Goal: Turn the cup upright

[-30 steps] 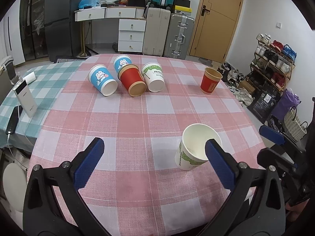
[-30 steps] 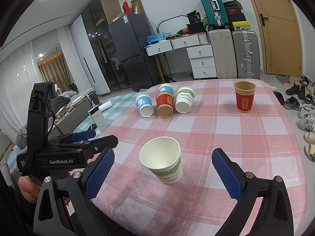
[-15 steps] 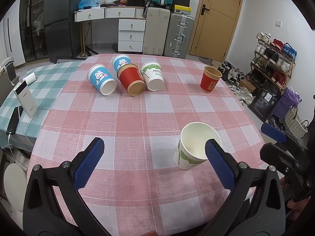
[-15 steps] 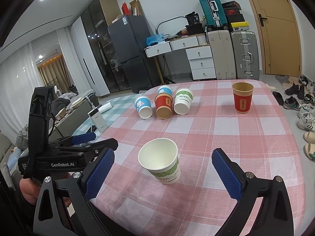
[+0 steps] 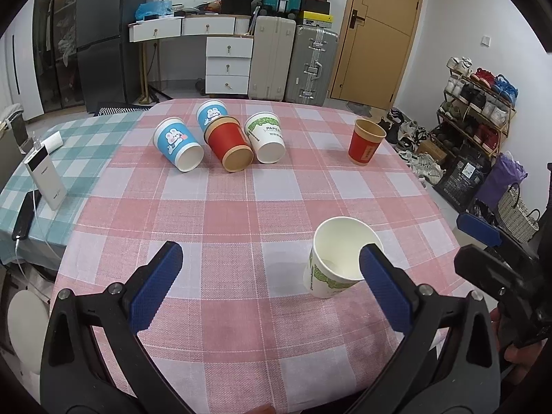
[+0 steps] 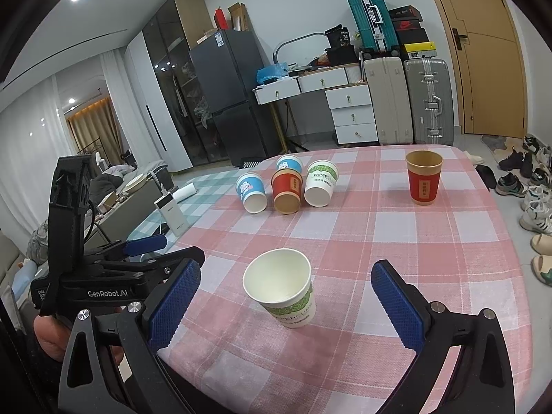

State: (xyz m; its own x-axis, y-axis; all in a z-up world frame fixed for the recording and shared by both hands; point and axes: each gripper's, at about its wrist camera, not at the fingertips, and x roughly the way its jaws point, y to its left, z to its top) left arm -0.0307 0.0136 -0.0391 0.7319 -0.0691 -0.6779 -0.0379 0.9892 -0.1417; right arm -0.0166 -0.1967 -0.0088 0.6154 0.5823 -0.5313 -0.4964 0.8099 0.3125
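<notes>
Both wrist cams look across the table (image 5: 241, 207) from near edge, sharing 6 cups.

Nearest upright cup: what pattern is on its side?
White cup with a green leafy band and lettering; clearest in the right wrist view.

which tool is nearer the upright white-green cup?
Right, narrowly. The white-green cup sits centred ahead of the open right tool; the left tool, also open, has it beside its right finger.

Left gripper (image 5: 269, 286) and right gripper (image 6: 286, 305): black frames, blue textured pads, silver screws; "GenRobot.AI" marked in white.
</notes>
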